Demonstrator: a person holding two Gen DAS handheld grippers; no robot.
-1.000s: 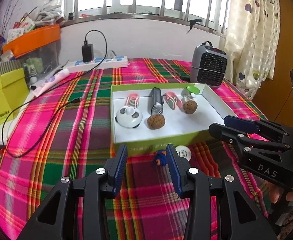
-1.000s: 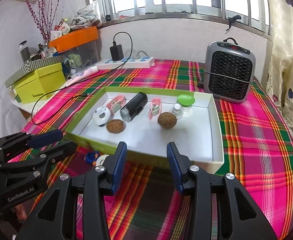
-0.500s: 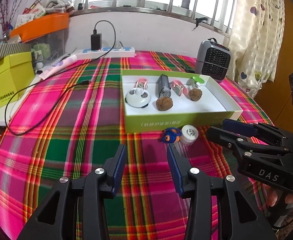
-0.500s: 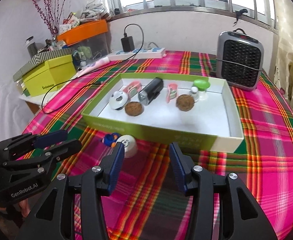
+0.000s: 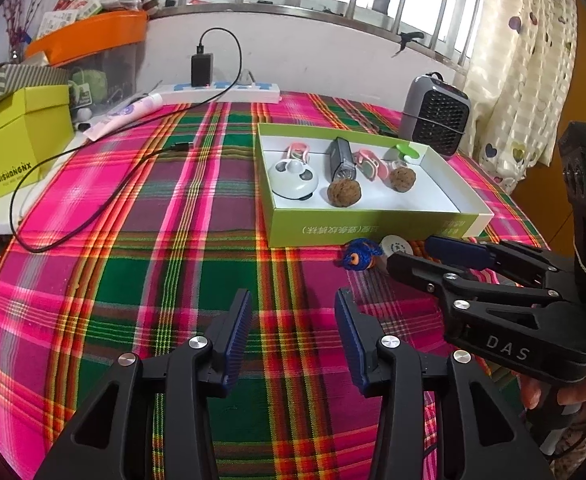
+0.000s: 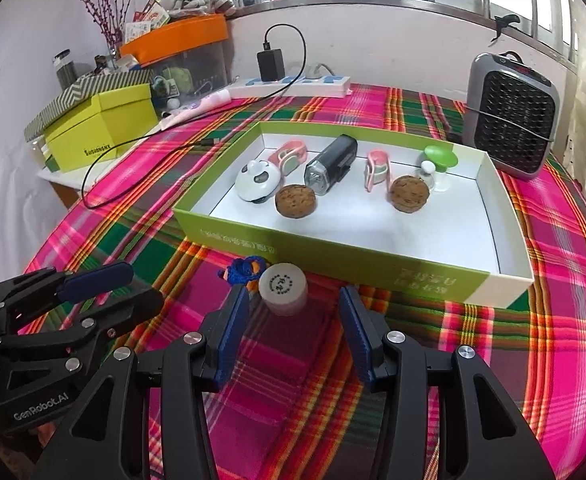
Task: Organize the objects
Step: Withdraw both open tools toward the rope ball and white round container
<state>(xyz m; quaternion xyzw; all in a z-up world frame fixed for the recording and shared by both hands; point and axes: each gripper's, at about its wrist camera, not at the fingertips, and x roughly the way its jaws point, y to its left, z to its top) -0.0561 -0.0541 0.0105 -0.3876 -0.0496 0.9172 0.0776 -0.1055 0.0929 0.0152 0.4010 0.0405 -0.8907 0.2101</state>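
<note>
Just ahead of the right hand-held gripper (image 6: 293, 320), between its parted, empty fingertips, a small white jar (image 6: 283, 289) stands upright on the surface beside the green box (image 6: 333, 254); the left hand-held gripper (image 5: 291, 334), also open and empty, is farther off.

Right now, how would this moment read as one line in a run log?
stage: reaching | right gripper: open, behind white jar | left gripper: open, empty | blue toy: beside jar, outside tray | tray: holds seven items
</note>
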